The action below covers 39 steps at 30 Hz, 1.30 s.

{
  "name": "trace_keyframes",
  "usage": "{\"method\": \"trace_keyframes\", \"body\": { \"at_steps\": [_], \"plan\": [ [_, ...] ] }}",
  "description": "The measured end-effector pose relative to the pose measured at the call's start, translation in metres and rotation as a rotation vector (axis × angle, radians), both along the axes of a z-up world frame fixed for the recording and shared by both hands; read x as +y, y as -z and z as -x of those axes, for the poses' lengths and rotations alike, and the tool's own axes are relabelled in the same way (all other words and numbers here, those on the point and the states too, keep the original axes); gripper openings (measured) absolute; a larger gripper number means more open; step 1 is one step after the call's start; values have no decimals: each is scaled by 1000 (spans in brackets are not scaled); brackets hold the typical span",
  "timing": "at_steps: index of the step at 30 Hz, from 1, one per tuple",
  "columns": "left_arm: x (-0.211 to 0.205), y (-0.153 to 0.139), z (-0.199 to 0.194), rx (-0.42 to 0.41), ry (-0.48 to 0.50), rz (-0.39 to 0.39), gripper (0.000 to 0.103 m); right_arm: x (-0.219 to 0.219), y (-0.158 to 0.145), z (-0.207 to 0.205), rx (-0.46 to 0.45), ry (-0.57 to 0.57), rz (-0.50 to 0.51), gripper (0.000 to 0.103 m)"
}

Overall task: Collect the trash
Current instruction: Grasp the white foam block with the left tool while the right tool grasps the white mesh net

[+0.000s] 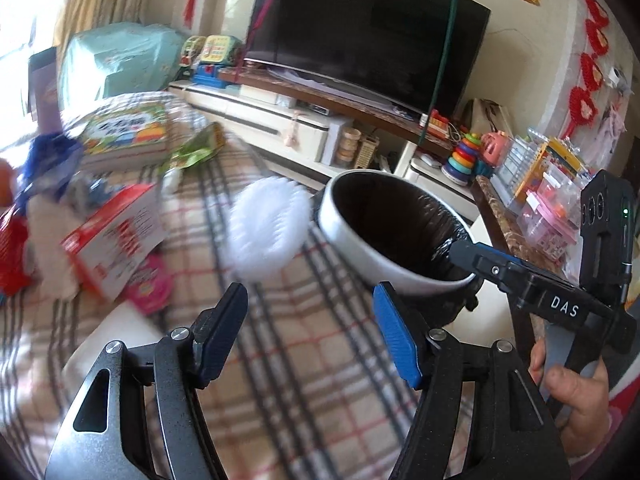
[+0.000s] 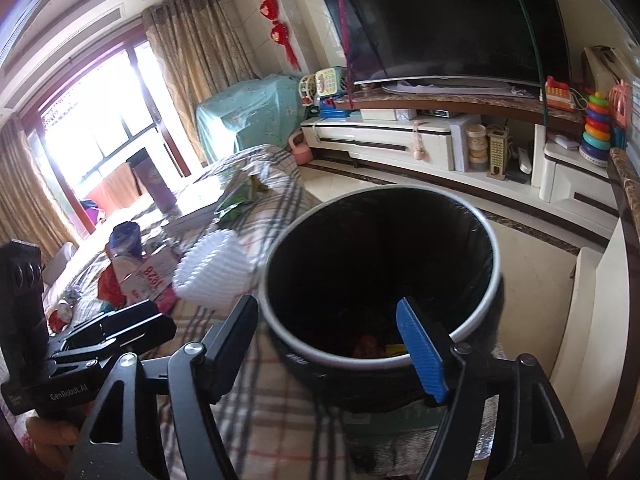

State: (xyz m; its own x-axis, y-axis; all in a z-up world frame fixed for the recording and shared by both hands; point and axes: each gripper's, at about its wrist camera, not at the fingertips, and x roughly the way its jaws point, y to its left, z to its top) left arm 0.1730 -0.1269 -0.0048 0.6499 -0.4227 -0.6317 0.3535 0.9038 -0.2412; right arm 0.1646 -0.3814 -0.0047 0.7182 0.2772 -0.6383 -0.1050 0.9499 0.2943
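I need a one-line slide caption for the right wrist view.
Open right gripper over the black-lined trash bin, white foam net in blur beside its rim, above the plaid cloth.

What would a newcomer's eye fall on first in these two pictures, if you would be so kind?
Probably the white foam net sleeve, blurred and seemingly in mid-air beside the rim of the black-lined trash bin, over the plaid-covered surface. Both the left gripper and the right gripper stand open and empty. Behind it all, a large dark television fills the far wall.
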Motion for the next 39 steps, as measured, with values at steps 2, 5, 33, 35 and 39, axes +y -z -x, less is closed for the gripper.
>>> {"method": "trace_keyframes", "body": {
  "at_steps": [2, 5, 33, 35, 39],
  "plan": [
    [12, 1, 7, -1, -19, 7, 67, 9, 0, 2, -1, -13, -2, 77],
    [28, -1, 17, -8, -47, 11, 67, 21, 0, 5, -3, -28, -3, 79],
    [122, 26, 29, 61, -122, -80, 81, 120, 20, -8, 45, -198, 28, 80],
    [123, 27, 27, 63, -102, -98, 81, 122, 22, -13, 51, -198, 29, 80],
    [120, 29, 19, 70, -62, -135, 84, 128, 26, -27, 62, -198, 27, 80]
  ]
}}
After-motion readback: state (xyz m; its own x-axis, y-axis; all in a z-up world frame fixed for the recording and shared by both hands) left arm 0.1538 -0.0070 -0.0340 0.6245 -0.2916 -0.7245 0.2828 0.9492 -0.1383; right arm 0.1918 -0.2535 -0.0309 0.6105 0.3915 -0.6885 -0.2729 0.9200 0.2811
